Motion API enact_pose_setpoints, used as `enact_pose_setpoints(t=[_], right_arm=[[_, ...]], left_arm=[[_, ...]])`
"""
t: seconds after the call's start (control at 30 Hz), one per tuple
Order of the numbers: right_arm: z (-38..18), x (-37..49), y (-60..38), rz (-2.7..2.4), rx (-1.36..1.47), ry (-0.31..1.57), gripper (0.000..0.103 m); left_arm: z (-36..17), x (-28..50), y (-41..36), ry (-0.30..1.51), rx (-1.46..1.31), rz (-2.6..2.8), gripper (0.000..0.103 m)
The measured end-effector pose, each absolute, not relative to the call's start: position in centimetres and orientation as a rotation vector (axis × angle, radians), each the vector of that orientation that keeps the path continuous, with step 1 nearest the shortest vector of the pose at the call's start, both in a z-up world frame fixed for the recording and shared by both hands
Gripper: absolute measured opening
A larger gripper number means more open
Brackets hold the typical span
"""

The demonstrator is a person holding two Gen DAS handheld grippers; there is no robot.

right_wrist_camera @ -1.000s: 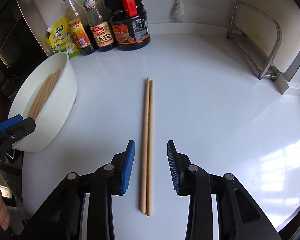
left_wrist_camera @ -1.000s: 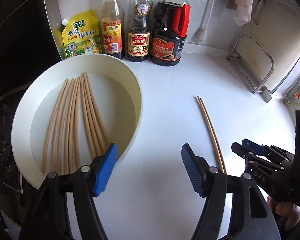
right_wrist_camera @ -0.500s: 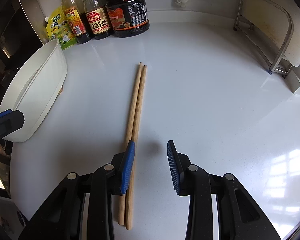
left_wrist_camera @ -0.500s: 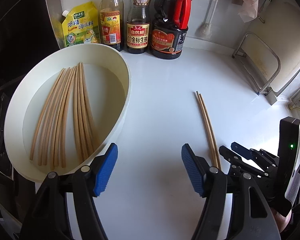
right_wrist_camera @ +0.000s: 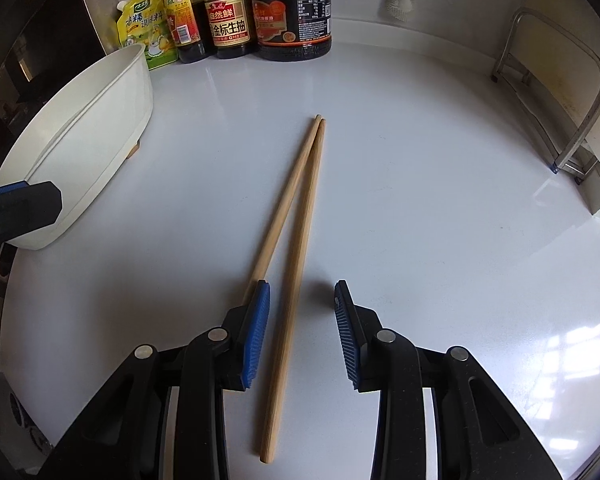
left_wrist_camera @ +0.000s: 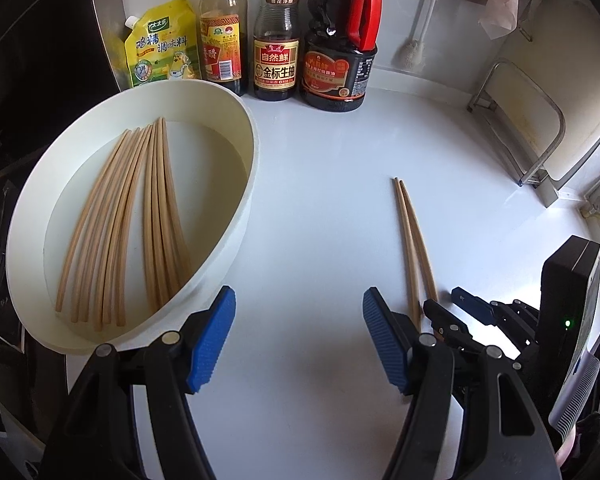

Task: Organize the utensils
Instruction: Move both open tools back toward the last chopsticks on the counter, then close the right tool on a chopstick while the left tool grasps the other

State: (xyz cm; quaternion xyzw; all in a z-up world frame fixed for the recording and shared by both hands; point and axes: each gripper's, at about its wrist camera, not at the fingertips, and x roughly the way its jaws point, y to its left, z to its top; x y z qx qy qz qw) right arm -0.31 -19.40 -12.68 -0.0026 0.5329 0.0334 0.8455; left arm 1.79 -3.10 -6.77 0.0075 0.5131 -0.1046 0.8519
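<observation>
Though splayed, one chopstick point(right_wrist_camera: 296, 264) btwn right hand-held gripper point(right_wrist_camera: 300, 332) pads

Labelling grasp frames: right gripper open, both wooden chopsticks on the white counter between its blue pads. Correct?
Not quite. In the right wrist view only one wooden chopstick lies between the open right gripper pads; the other chopstick passes outside the left pad. Both lie on the white counter.

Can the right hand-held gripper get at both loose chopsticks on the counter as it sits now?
Probably only one: the right hand-held gripper is open with one chopstick between its jaws; the other chopstick runs under its left finger.
</observation>
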Motion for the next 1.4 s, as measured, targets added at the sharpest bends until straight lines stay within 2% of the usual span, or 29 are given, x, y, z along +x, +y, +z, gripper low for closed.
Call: enact_pose_setpoints(t=[0.07,0.17,0.33,0.9,0.97,1.4], right_arm=[[-12.6,-0.4,-19.7,0.072,0.002,1.119,0.030],[-12.6,-0.5,-20.3,0.069,0.005,1.112,0.022],[-12.6,-0.5,-22.1,0.050,0.038,1.105,0.015],[-12.6,-1.0,-27.9,0.058,0.101,1.092,0.015],[-12.5,-0.8,-27.8,0.077,0.081,1.087,0.019],[-12.7,-0.1,-26.3,0.179,-0.098,1.077,0.019]], left_arm=[[-6.8,1.6,-3.4,1.079,0.019,-0.226,0.065],[-6.9,1.4,-4.0,1.079,0.024,-0.239,0.065],[-7.5,1.1,-5.8,1.083,0.038,-0.263,0.065],[-11.9,1.9,-11.7,1.115,0.098,-0.297,0.068],[-12.3,2.1,-11.8,1.122,0.096,-0.292,0.068],[-14.2,2.7,-12.6,1.147,0.110,-0.248,0.068]])
